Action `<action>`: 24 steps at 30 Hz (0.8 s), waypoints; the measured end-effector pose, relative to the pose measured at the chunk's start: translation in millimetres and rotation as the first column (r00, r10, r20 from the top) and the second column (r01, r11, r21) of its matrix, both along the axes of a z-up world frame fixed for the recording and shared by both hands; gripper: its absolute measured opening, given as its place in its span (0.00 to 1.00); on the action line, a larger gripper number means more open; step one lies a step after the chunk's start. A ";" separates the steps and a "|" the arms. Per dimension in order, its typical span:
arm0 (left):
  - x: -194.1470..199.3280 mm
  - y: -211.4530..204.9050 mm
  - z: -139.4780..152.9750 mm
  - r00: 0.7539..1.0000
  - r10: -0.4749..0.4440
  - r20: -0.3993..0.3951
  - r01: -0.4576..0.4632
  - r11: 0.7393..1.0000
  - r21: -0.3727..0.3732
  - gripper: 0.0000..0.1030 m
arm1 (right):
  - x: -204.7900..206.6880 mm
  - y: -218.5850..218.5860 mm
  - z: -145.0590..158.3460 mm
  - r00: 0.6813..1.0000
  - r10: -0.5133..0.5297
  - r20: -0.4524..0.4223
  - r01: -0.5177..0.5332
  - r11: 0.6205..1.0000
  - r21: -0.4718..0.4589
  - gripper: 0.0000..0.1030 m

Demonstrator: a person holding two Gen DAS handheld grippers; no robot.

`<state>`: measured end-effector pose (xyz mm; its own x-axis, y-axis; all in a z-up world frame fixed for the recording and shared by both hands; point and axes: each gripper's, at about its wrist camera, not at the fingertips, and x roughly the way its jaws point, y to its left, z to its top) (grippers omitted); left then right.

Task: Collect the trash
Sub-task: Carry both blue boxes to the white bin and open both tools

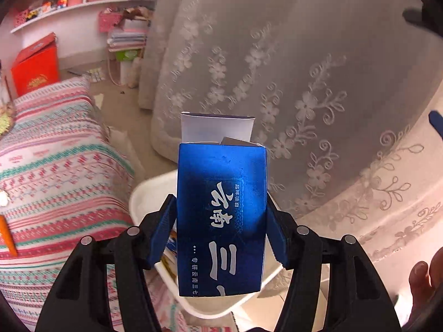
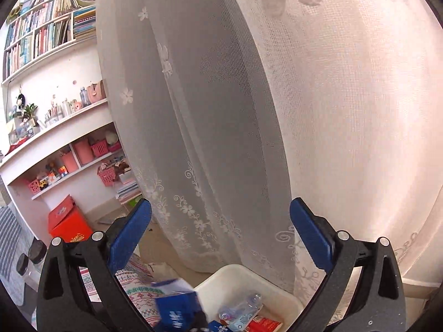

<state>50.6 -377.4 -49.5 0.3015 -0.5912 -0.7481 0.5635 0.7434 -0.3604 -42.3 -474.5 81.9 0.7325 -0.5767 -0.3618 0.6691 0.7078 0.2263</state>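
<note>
My left gripper (image 1: 221,221) is shut on a blue carton (image 1: 221,215) with white Chinese lettering and an open white top flap. It holds the carton upright above a white plastic bin (image 1: 144,196). In the right wrist view the same blue carton (image 2: 175,308) shows blurred at the bin's left edge. The white bin (image 2: 235,279) holds a clear plastic bottle (image 2: 243,308) and a red packet (image 2: 264,325). My right gripper (image 2: 221,238) is open and empty, raised above the bin and facing the curtain.
A white lace curtain (image 1: 290,83) hangs right behind the bin. A bed with a pink and teal patterned cover (image 1: 55,171) lies to the left. A red box (image 1: 36,69) and white shelves (image 2: 55,138) with pink baskets stand at the far wall.
</note>
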 end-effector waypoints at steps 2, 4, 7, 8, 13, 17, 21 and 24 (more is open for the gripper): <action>-8.4 -18.4 -9.2 0.998 -0.052 -0.040 0.053 0.998 0.029 0.72 | -0.1 -0.7 0.7 1.000 0.006 0.006 -0.007 1.000 0.010 0.93; -18.4 -27.8 -12.4 0.996 -0.087 -0.031 0.088 0.995 0.055 0.72 | 1.1 -1.5 0.5 1.000 0.014 0.001 -0.014 1.000 0.018 0.93; -21.0 -24.4 -14.1 0.997 -0.077 -0.026 0.079 0.993 0.085 0.75 | 3.3 -1.5 1.0 1.000 0.022 0.005 -0.022 0.999 0.025 0.93; -19.0 -19.3 -13.9 0.998 -0.063 -0.026 0.065 0.994 0.086 0.76 | 4.0 -1.1 0.9 1.000 0.029 0.005 -0.029 0.999 0.031 0.93; 3.8 19.7 -10.7 0.996 0.040 -0.083 -0.038 0.999 0.030 0.77 | 6.3 7.8 2.1 0.998 0.054 -0.013 -0.054 0.998 0.015 0.93; 16.7 59.5 -2.8 0.987 0.137 -0.083 -0.138 0.990 -0.003 0.77 | 13.1 17.2 1.7 0.996 0.083 -0.046 -0.083 0.996 -0.008 0.93; 26.0 94.3 4.3 0.977 0.209 -0.048 -0.209 0.978 0.012 0.77 | 24.6 28.9 -2.6 0.990 0.113 -0.086 -0.115 0.993 -0.022 0.93; 31.2 118.9 7.9 0.966 0.256 -0.045 -0.256 0.967 0.015 0.77 | 35.1 39.5 -6.3 0.984 0.140 -0.114 -0.143 0.989 -0.023 0.93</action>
<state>81.8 -258.5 -41.6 0.4068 -0.4918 -0.7699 0.3366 0.8641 -0.3741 -7.2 -435.0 75.6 0.7633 -0.4825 -0.4296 0.5817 0.8026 0.1321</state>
